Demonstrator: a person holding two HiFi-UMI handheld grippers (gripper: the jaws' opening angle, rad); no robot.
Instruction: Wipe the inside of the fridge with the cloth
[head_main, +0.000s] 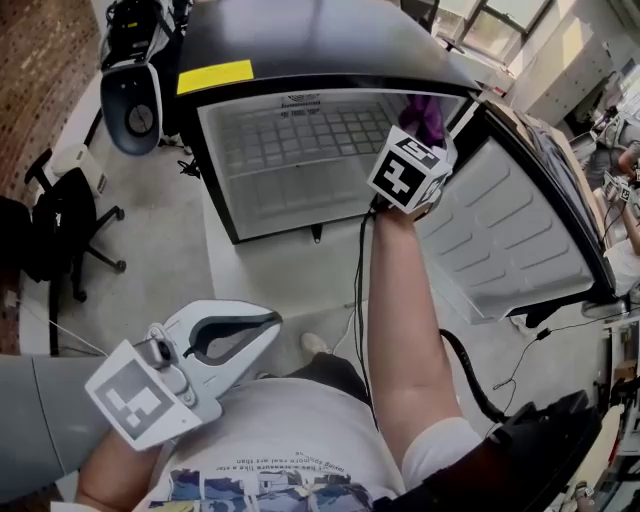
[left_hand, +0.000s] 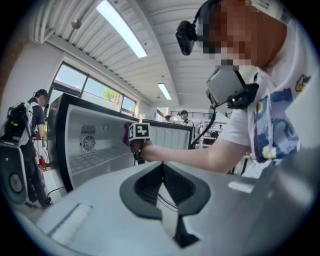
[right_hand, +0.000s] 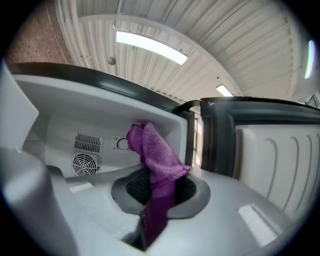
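Your right gripper (right_hand: 159, 197) has its jaws clamped on a purple cloth (right_hand: 155, 155), a fluffy terry rag pinched low so that a loose, folded crest stands above them. It is held at the mouth of the open fridge (head_main: 320, 85), near the upper corner on the hinge side, and it does not appear to touch any wall yet. To wipe well, lead with that free crest and not the hard grey jaws. Press it flat on the smooth white liner and draw long, overlapping strokes from the back wall outward. The soft pile should drag a little on the plastic, so keep the pinch firm or the rag may slip out. Inside, a white wire shelf (head_main: 300, 135) of thin crossed bars could snag the loops, so work along the bars. A round fan grille (right_hand: 82, 164) and a small dial (right_hand: 122, 144) sit on the back wall and are best skirted. The door (head_main: 510, 230) hangs wide to the right, its inner panel moulded in rounded ribs. Your left gripper (head_main: 265, 325) waits low by your waist, its jaws together on nothing.
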